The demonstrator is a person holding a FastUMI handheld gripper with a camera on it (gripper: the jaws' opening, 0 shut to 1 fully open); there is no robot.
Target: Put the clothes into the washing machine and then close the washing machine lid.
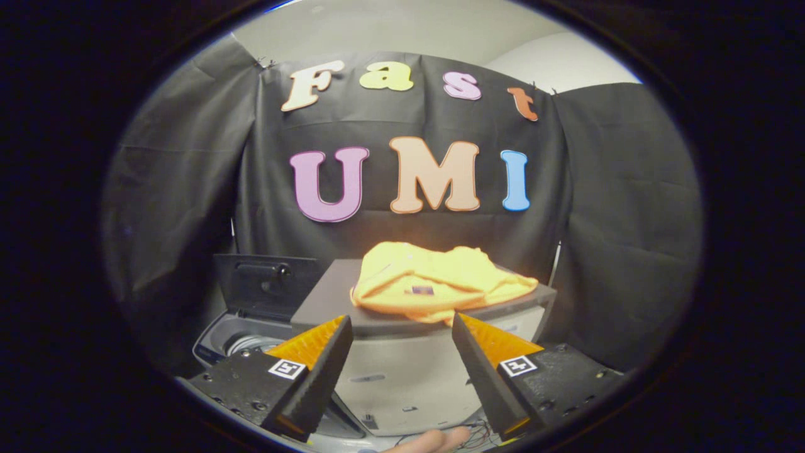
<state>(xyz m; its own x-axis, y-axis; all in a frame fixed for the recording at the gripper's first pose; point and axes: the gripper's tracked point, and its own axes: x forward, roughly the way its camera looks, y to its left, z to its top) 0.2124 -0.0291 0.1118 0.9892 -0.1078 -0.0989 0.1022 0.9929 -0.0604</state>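
Yellow shirt [437, 283] is bunched up on top of a dark-topped box [402, 340] dead ahead at 12 o'clock, its front hem drooping a little over the near edge. My hand-held gripper [399, 327] is spread wide with nothing in it, fingers parked on either side of that drooping edge but not touching cloth yet, as far as I can tell. So I'd say I'm lining up for the grab. What worries me: the shirt is a loose pile, so if I only pinch that thin hanging bit, I reckon the rest slides off the box and ends up on the floor instead of coming along. Going in too low could also jam my fingertips into the box's edge rather than the fabric. The washing machine [236, 336] sits down at about 9 o'clock from the box, its lid [264, 286] standing open at the back. I can see part of the drum [251, 343] and it looks like there's no laundry in there, though most of it is hidden behind my left finger and the box. Carrying across, a dangling sleeve could snag on the box corner or drape over the tub rim and stop the lid shutting properly.
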